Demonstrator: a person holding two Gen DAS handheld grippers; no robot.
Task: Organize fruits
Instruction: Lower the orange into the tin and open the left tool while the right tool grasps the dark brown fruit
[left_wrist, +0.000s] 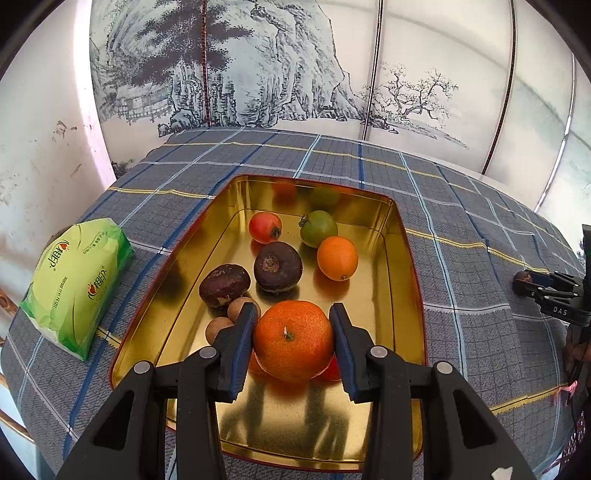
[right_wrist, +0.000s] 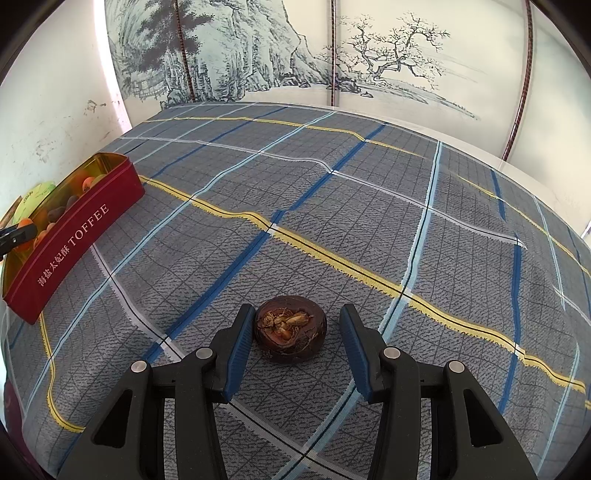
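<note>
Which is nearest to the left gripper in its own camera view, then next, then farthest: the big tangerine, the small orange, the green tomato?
1. The big tangerine, between the left gripper's fingers.
2. The small orange, farther back in the tin, slightly right.
3. The green tomato, just behind it, near the tin's far wall.

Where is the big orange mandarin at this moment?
In the left wrist view, the mandarin sits between the left gripper's pads over the near end of the gold tin, just right of two small tan fruits.

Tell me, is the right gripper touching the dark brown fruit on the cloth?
Cannot tell: in the right wrist view the fruit sits between the right gripper's jaws.
</note>
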